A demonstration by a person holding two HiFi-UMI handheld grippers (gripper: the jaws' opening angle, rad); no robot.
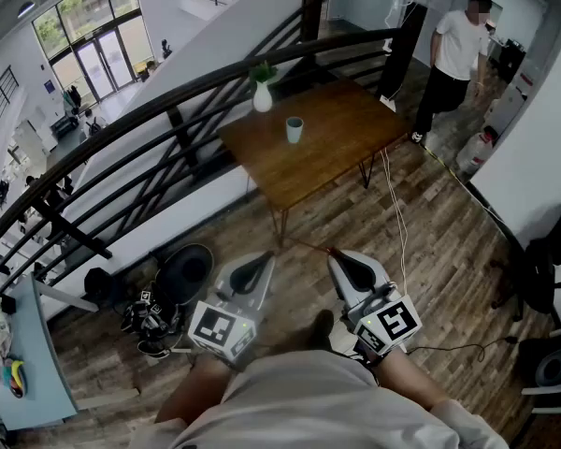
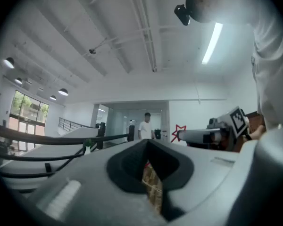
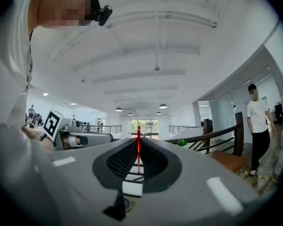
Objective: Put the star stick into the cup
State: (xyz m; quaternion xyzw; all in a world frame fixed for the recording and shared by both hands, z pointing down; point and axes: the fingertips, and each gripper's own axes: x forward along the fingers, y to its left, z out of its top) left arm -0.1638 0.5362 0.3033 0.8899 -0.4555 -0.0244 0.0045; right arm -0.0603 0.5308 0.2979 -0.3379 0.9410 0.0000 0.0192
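A small grey-green cup point(image 1: 294, 130) stands on the brown wooden table point(image 1: 346, 120), far ahead of both grippers. My right gripper point(image 1: 339, 255) is held close to my body and is shut on the thin red star stick point(image 3: 138, 147), which stands up between its pads. In the left gripper view the stick's red star point(image 2: 179, 132) shows at the right gripper's tip point(image 2: 186, 135). My left gripper point(image 1: 262, 258) hangs beside it at the same height. Its jaws point(image 2: 147, 145) meet with nothing between them.
A white vase with a green plant point(image 1: 263, 96) stands on the table's far corner. A black railing point(image 1: 168, 110) runs along the left, with a drop behind it. A person in a white shirt point(image 1: 453, 59) stands beyond the table. Cables point(image 1: 397, 213) cross the wood floor.
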